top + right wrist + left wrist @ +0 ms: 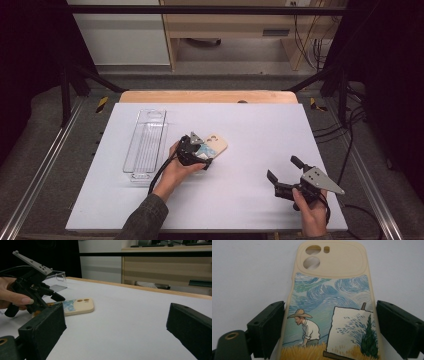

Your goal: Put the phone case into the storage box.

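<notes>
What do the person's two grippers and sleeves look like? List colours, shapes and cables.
Both the left gripper and the right gripper are black, each with two blocky jaws, a grey three-cornered plate on top and a trailing black cable. The left forearm wears a dark grey-green sleeve.

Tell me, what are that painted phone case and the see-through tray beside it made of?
The phone case looks like soft matte plastic or silicone: rounded cream edges, no glare, and a printed painting of a man in a straw hat. The tray seems hard clear plastic: the table shows through it and its rims catch the light.
</notes>
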The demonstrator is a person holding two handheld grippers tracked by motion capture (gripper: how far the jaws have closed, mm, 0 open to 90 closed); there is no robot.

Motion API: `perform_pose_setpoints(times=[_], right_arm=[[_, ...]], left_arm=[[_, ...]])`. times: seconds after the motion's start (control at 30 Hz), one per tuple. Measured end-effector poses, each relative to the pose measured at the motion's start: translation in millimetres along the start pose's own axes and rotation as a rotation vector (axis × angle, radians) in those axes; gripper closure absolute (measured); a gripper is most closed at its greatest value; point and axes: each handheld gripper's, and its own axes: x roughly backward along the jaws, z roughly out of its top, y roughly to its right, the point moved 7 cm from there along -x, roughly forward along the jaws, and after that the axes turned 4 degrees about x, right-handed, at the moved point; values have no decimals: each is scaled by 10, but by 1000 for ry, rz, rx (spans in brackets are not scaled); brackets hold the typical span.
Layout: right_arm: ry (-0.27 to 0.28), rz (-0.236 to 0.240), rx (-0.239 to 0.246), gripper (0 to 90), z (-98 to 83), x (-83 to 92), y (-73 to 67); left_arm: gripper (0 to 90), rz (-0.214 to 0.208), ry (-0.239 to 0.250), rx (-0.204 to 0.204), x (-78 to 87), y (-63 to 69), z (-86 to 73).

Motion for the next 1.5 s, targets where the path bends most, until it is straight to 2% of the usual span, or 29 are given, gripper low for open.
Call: perform_pose_setpoints(times=[0.37, 0.7, 0.83, 1.03, 1.3, 1.4, 1.5], right_arm=[[-1, 2, -1, 24, -1, -3, -7], [-2, 2, 2, 24, -3, -6, -11], [-3, 0, 5, 24, -3, -6, -12], [-6, -12, 14, 24, 7, -47, -32], [-36, -43, 0, 26, 135, -255, -95], [-53, -37, -25, 26, 196, -348, -137], [-69, -13, -32, 25, 260, -452, -201]], left_arm=[[111, 1, 10, 3, 20, 16, 11], [113, 1, 58, 0, 78, 36, 69], [113, -8, 96, 5, 112, 56, 111], [113, -28, 184, 8, 192, 102, 214], [112, -64, 268, 1, 278, 146, 307], [112, -71, 299, 2, 322, 149, 339], [112, -81, 333, 6, 382, 158, 374]])
